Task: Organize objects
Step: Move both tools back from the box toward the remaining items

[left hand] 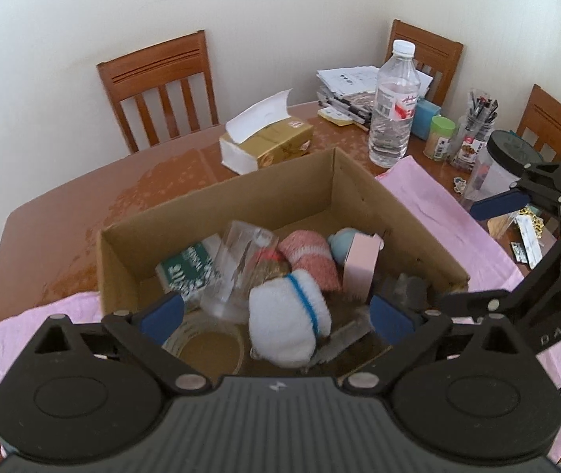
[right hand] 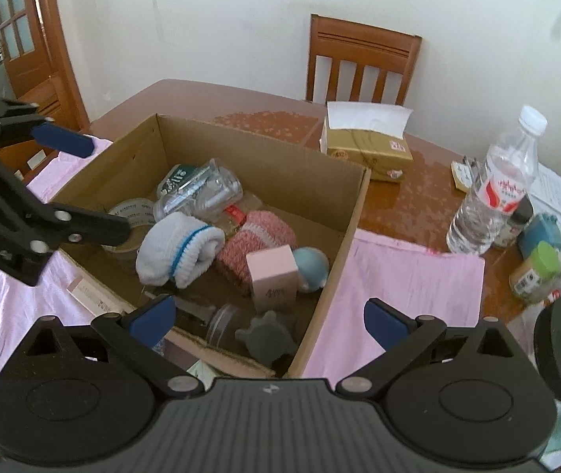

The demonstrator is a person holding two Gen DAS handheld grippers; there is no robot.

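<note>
Two grippers: we hold the left gripper [left hand: 276, 317] and the right gripper [right hand: 266, 321] over the near rim of the box, both with jaws wide apart and nothing between them.
Left jaws: we see the white sock [left hand: 286, 325] with a blue stripe directly between and just beyond the blue fingertips [left hand: 162, 313], down inside the box.
Right jaws: we see a grey knobbed piece [right hand: 266, 337] and a clear round lid [right hand: 223, 325] between the fingertips, in the box's near corner.
Cardboard box [left hand: 363, 197]: it sits on a pink cloth [right hand: 410, 276] and holds every sorted item.
Box contents: a tape roll [left hand: 209, 345] lies beside the white sock; a pink-and-white knit roll [left hand: 314, 262], a pink carton [left hand: 361, 268] and a pale blue round thing [left hand: 343, 240] touch one another.
Clear glass [left hand: 237, 264]: it lies tipped on its side, against a green packet [left hand: 187, 270] with white print we cannot read.
Pink carton writing: too blurred for us to read.
Table [left hand: 83, 205]: brown wood, beyond the box.
Tissue box [left hand: 266, 144]: gold, behind the box, its red label unreadable.
Water bottle [left hand: 395, 106]: upright right of the tissue box, red-and-white label with script we cannot make out.
Farther right: a green-capped jar [left hand: 440, 138], a black-lidded jar [left hand: 497, 165] and stacked papers [left hand: 351, 82].
</note>
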